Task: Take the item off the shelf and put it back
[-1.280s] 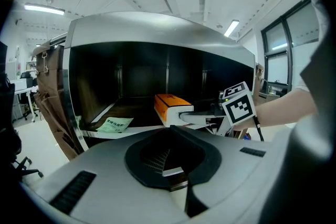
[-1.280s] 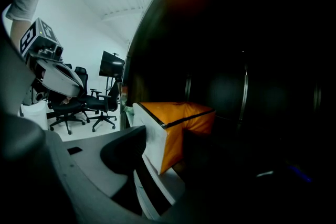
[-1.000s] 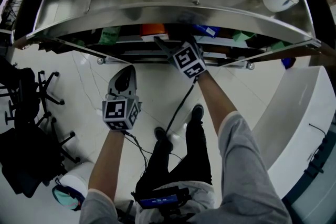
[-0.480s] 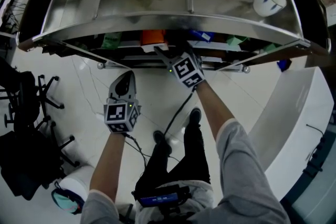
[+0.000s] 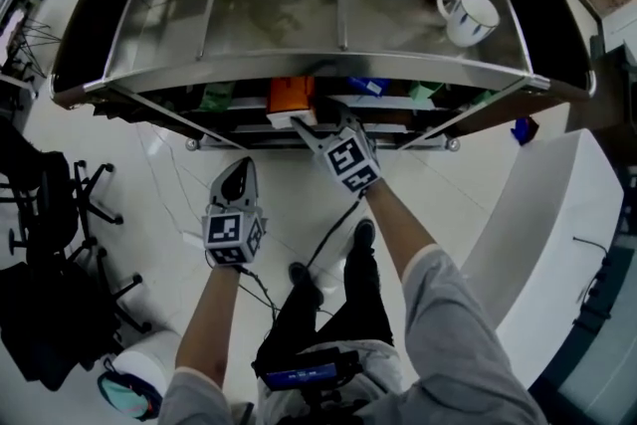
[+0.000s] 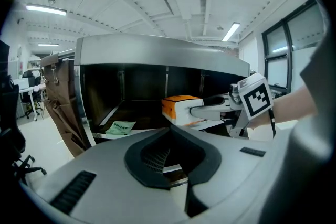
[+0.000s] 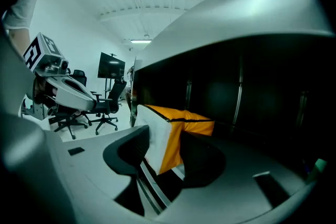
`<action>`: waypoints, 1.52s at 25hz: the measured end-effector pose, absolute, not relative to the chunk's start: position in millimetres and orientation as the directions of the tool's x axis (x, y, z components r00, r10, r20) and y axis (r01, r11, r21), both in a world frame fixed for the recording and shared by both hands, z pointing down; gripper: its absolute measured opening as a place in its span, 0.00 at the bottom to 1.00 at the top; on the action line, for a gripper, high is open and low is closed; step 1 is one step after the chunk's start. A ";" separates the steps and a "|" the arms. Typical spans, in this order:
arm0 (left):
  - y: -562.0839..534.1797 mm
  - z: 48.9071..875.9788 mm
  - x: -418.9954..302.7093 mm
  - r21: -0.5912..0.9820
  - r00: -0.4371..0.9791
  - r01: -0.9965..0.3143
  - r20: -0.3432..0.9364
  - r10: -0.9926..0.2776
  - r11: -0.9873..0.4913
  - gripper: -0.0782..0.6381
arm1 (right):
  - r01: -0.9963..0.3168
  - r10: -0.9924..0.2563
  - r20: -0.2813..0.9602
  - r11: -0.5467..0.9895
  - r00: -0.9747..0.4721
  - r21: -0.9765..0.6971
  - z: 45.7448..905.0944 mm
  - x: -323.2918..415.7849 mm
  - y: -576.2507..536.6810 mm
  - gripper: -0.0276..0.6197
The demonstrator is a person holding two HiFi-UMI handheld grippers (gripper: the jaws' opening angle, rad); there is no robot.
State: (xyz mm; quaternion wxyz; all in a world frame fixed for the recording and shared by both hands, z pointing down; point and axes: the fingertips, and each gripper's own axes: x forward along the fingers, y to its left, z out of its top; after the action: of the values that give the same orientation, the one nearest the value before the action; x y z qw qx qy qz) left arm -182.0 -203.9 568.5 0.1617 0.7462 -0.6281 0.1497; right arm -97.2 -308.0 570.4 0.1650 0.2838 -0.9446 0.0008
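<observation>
The right gripper point(image 7: 165, 162) has its jaws clamped on the orange-and-white box point(image 7: 157, 134), white end leading, and out it comes. A second ago that gripper was tucked in under the shelf point(image 5: 299, 67); now it's drawn back, and the box pokes past the lower tier's edge. The taking-off looks nearly done, with the putting-back still ahead. The left gripper point(image 6: 170, 134) hangs low, jaws together, holding nothing. Around them: mugs point(image 5: 468, 15) on the steel top tier, a green packet point(image 6: 116, 126) on the lower one, a pale floor point(image 5: 149, 174) and office chairs point(image 5: 60, 184) alongside.
</observation>
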 end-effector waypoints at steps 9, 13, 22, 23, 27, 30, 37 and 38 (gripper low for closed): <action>-169.4 524.4 -186.6 0.054 0.164 -0.986 0.406 -0.899 -0.155 0.12 | -0.546 -0.537 0.312 0.835 -0.784 0.068 516.2 -80.9 -247.1 0.34; -145.5 504.9 -190.5 0.061 0.162 -0.987 0.398 -0.903 -0.151 0.12 | -0.564 -0.553 0.305 0.824 -0.775 0.060 490.3 -70.2 -211.9 0.33; -89.5 459.9 -197.9 0.073 0.179 -0.984 0.361 -0.915 -0.164 0.12 | -0.614 -0.598 0.291 0.788 -0.747 0.045 437.8 -40.2 -130.0 0.33; -85.7 454.8 -199.9 0.071 0.179 -0.984 0.353 -0.918 -0.165 0.12 | -0.621 -0.606 0.286 0.782 -0.742 0.047 433.3 -36.2 -123.9 0.33; -68.7 444.9 -209.7 0.062 0.179 -0.984 0.337 -0.924 -0.168 0.12 | -0.641 -0.630 0.265 0.765 -0.730 0.055 423.8 -25.5 -100.7 0.32; -55.1 446.2 -211.0 0.063 0.186 -0.983 0.335 -0.924 -0.175 0.12 | -0.660 -0.644 0.264 0.750 -0.718 0.037 420.9 -19.1 -84.4 0.32; -38.4 440.9 -209.5 0.061 0.192 -0.981 0.337 -0.922 -0.183 0.12 | -0.679 -0.663 0.259 0.733 -0.703 0.034 417.7 -7.5 -64.2 0.31; -37.6 439.6 -209.0 0.061 0.193 -0.981 0.336 -0.922 -0.184 0.12 | -0.680 -0.664 0.259 0.733 -0.702 0.034 417.8 -6.5 -62.9 0.31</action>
State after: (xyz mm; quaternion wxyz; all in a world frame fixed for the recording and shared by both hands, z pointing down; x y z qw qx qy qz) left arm -209.0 -37.6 439.6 0.1321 0.7611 -0.6250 0.1122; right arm -6.5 -62.9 417.8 0.1276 0.3643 -0.9219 0.0319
